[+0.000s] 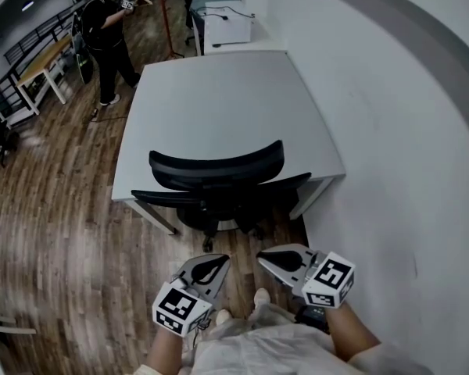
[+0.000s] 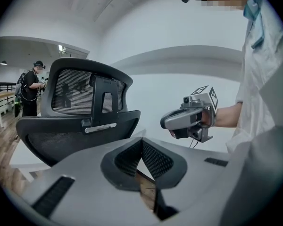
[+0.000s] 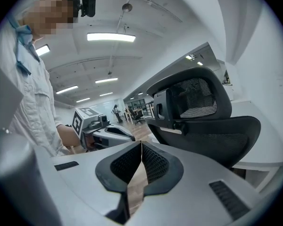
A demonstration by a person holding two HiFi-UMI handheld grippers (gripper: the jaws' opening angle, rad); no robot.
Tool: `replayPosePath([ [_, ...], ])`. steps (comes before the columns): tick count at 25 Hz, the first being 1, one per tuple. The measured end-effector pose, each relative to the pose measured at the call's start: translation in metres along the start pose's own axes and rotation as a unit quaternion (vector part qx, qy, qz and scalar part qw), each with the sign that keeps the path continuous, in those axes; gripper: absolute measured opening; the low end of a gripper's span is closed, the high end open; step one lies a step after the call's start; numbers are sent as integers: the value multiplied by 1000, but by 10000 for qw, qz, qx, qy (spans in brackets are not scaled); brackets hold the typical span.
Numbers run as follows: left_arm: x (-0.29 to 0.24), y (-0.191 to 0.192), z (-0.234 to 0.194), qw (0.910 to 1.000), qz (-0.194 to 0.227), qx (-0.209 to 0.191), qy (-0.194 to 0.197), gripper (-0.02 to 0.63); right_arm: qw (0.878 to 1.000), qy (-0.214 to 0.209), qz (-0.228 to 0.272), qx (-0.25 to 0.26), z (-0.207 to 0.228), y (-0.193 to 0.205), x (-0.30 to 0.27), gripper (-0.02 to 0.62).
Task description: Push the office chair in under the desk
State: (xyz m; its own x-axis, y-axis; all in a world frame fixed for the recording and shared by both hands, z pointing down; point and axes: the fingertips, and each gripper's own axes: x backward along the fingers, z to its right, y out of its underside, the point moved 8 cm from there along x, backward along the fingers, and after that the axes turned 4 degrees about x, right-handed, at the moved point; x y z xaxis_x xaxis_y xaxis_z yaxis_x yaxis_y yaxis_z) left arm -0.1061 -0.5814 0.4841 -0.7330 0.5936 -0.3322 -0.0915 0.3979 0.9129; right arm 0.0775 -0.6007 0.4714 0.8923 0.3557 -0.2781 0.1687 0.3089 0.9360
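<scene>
A: Where is the chair (image 1: 216, 180)?
B: It stands at the near edge of the desk (image 1: 219, 100), and its seat is under the top.
A: And the left gripper (image 1: 213, 262)?
B: Its jaws are together, with nothing between them. It is behind the chair's back and apart from it.
A: The right gripper (image 1: 267, 256)?
B: The same: jaws closed and empty. It is beside the left one and does not touch the chair.

An open-plan office: white desk (image 1: 219, 100), mesh office chair (image 1: 216, 166), wooden floor (image 1: 55, 225), another table (image 1: 43, 65).
</scene>
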Motion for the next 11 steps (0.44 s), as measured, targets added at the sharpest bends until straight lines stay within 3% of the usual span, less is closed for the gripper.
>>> replayPosePath([
  [11,-4,2,-3,9996,-28,206,195,2,10000,-7,-95,8,2,3,1,33],
])
